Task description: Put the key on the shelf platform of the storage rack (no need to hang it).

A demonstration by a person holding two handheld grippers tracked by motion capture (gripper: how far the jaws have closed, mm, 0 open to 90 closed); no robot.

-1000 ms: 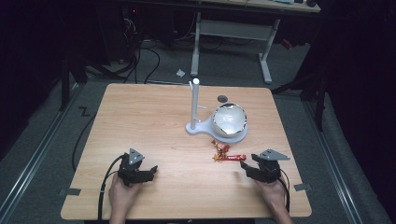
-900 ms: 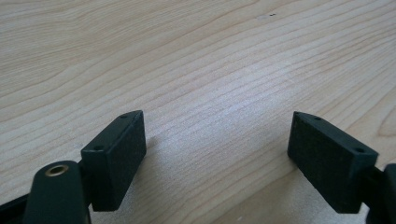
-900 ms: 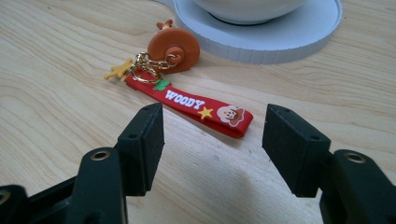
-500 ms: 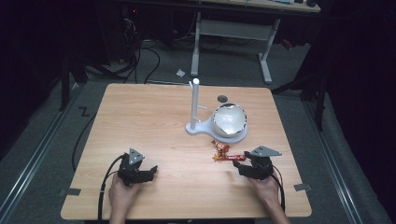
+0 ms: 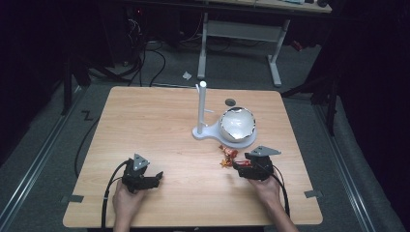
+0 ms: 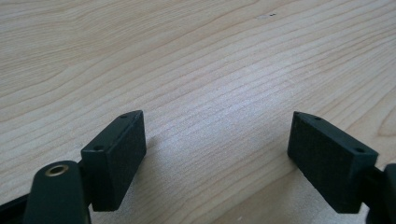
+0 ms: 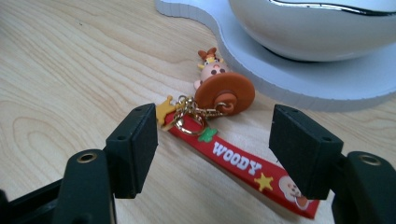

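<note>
My right tongs (image 7: 212, 140): just opened wide, straddling Woody keychain (image 7: 224, 140), no grip | bowl stand (image 7: 299, 88) at 12 o'clock | my left tongs (image 6: 217, 149): wide open over bare desk (image 6: 196, 60)

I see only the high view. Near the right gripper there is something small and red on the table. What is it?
Observer: It is a keychain: a red strap printed WOODY, with a gold ring and an orange-hatted figure.
Operator: Is the right gripper holding it?
Observer: No. The right gripper has just been opening; its jaws stand wide on either side of the strap, and the pads do not touch it.
Operator: How close is it to the white stand?
Observer: The figure's head lies just beside the edge of the white base that carries the shiny bowl.
Operator: And the left gripper?
Observer: The left gripper is open over bare wood, nothing between its jaws.
</note>
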